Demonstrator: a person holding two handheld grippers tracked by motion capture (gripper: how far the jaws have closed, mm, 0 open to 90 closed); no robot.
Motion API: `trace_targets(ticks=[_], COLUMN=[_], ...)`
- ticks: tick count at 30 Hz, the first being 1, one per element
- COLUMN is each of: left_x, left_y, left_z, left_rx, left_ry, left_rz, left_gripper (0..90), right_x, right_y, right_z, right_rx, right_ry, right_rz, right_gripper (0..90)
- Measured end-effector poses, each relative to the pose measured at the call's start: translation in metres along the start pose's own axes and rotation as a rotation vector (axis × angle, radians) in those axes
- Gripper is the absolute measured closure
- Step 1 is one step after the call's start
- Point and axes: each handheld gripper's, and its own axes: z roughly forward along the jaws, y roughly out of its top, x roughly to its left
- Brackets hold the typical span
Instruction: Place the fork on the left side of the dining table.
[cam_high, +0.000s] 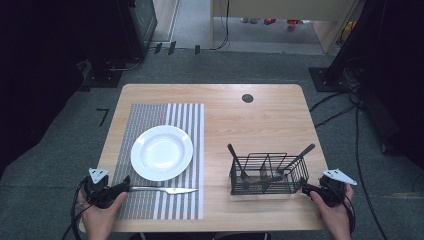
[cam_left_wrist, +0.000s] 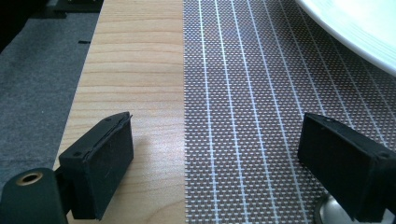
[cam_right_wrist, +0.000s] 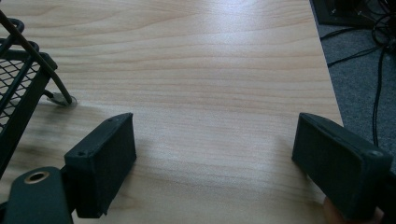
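One knife (cam_high: 165, 190) lies on the placemat (cam_high: 150, 207) by the tabletop's (cam_high: 260, 120) near edge, its handle end beside the left claw (cam_high: 121, 186), which gapes wide and holds nothing. The right claw (cam_high: 306, 190) is wide open too, by the one wire caddy (cam_high: 267, 175), which holds two utensils. One plate (cam_high: 161, 152).

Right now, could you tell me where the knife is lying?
In the high view, the knife lies on the striped placemat, just in front of the white plate, its handle by the left gripper.
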Motion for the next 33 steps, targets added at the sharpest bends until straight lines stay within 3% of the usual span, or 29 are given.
trace_targets(ticks=[2,12,14,15,17,20,28,30,33], left_x=[0.000,0.001,0.000,0.000,0.001,-0.002,-0.034,-0.044,-0.057], left_y=[0.001,0.001,0.002,0.002,0.008,0.013,0.034,0.041,0.048], left_z=[0.001,0.000,-0.002,-0.002,-0.011,-0.019,-0.042,-0.047,-0.051], left_rx=[-0.001,0.001,0.014,0.014,-0.030,-0.063,-0.135,-0.147,-0.167], left_ry=[0.012,0.007,0.049,0.049,0.025,0.002,-0.127,-0.176,-0.211], left_rz=[-0.014,-0.006,-0.018,-0.018,-0.050,-0.062,-0.040,-0.026,-0.016], left_gripper=[10.5,10.4,10.4,10.4,10.4,10.4,10.6,13.7,13.6], right_x=[0.000,0.000,0.000,0.000,0.000,0.000,0.000,0.000,0.000], right_y=[0.000,0.000,0.000,0.000,0.000,0.000,0.000,0.000,0.000], right_z=[0.000,0.000,0.000,0.000,0.000,0.000,0.000,0.000,0.000], right_rx=[0.000,0.000,0.000,0.000,0.000,0.000,0.000,0.000,0.000], right_ry=[0.000,0.000,0.000,0.000,0.001,0.001,0.001,0.000,0.001], right_rz=[0.000,0.000,0.000,0.000,0.000,0.000,0.000,0.000,0.000], right_gripper=[13.2,13.1,13.0,13.0,13.0,13.1,13.0,13.0,13.0])
